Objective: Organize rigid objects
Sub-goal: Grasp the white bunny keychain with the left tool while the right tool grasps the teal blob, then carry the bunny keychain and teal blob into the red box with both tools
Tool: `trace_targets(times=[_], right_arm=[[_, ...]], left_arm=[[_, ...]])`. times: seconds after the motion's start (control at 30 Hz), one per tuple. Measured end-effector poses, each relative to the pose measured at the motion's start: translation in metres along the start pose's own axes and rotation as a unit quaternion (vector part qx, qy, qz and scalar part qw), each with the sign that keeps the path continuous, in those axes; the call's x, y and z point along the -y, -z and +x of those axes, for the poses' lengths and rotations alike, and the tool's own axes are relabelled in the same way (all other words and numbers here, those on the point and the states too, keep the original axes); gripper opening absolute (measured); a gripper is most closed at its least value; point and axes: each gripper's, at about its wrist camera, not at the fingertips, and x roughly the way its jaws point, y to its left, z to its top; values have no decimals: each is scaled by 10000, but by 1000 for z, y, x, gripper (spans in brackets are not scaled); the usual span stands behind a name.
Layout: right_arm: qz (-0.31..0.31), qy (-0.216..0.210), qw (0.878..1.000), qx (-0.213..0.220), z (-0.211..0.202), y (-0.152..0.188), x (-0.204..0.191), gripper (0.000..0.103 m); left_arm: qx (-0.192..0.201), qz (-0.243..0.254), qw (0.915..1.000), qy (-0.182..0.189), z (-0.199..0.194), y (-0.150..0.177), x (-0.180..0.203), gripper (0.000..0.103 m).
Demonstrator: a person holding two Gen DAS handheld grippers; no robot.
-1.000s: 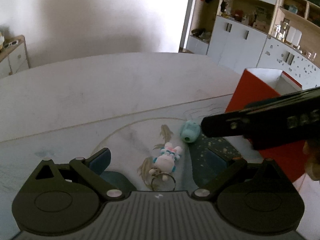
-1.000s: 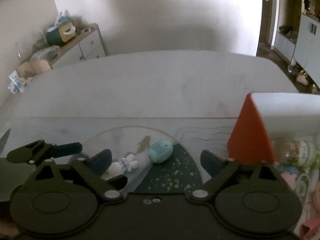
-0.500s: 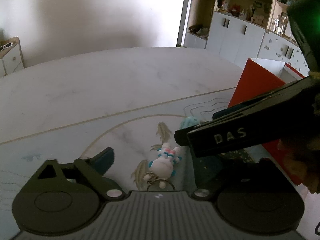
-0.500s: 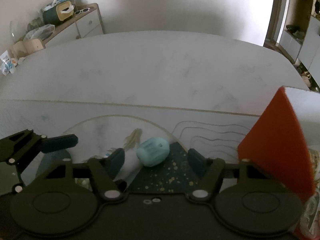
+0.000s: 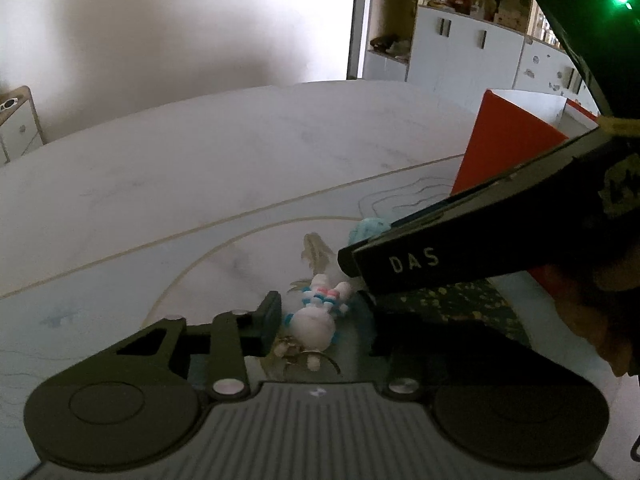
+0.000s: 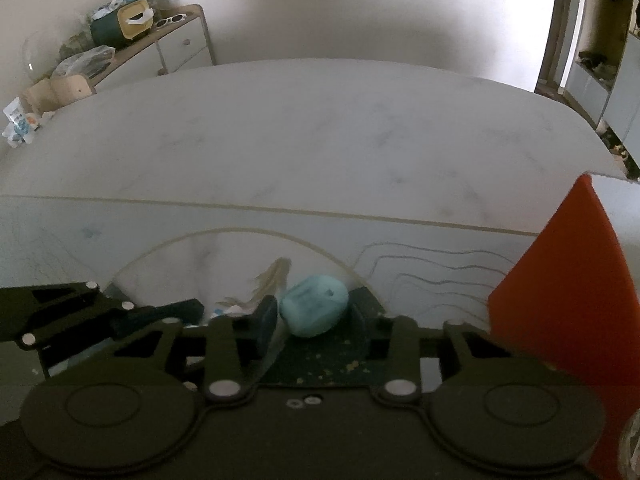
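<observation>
Both sets of jaws have just been closing, each around its own toy. Left gripper now brackets the white bunny keychain: near pad looks against its flank, far pad hidden behind the right gripper's arm, so probably pinched, can't confirm. Right gripper has the teal case between narrowed jaws; left pad looks in contact, right pad tucked behind the case, so likely gripped.

Progress, my read: early. Both toys sit on the surface, on the printed mat, neither lifted. Red box stands just right of the case; likely the drop-off. Lift and carry remain for both.

Clearance: grippers are crowded, right arm crosses close over the left jaws, so lift one at a time. Box wall near the right jaw. Far half of the surface is open.
</observation>
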Motion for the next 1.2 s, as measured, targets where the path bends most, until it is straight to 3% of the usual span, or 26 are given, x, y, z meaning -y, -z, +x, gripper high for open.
trace_targets(times=[0.23, 0.53, 1.2], right_arm=[[82, 41, 9999, 102, -6, 3, 0, 37], [224, 9, 9996, 145, -45, 15, 6, 36], [246, -347, 9970, 641, -158, 39, 17, 37]], left_arm=[[-85, -93, 9999, -91, -4, -2, 0, 35], [-123, -236, 9996, -110, -19, -3, -1, 35], [385, -373, 9985, 130, -104, -17, 21, 34]])
